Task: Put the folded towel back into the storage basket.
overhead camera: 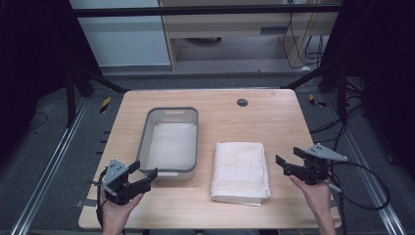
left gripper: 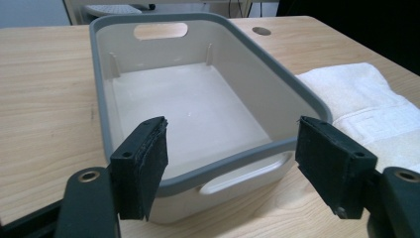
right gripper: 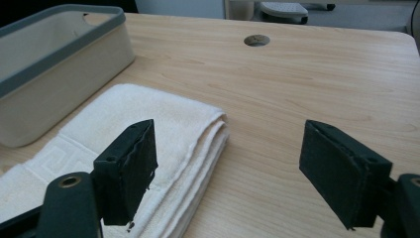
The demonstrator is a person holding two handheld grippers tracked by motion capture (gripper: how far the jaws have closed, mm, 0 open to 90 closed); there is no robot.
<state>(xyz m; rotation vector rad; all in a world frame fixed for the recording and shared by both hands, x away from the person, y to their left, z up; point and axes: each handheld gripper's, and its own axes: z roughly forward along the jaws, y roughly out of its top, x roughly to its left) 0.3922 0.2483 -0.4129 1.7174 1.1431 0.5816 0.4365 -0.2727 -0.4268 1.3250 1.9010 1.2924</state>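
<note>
A folded white towel point(overhead camera: 241, 170) lies on the wooden table point(overhead camera: 274, 122), right of a pale bin with a grey rim point(overhead camera: 169, 142). My left gripper point(overhead camera: 145, 172) hovers at the bin's near left corner, open with nothing between its jaws; in the left gripper view the empty bin point(left gripper: 198, 99) stands just ahead and the towel point(left gripper: 366, 109) lies at the right. My right gripper point(overhead camera: 288, 160) is open and empty, just right of the towel. In the right gripper view the towel point(right gripper: 148, 134) reaches under the left jaw and the bin point(right gripper: 54, 64) stands at the far left.
A round cable hole point(overhead camera: 242, 102) sits in the table near its far edge. Cables trail from both grippers off the table's sides. Dark frame posts and floor rails flank the table. Bare wood lies right of the towel and behind it.
</note>
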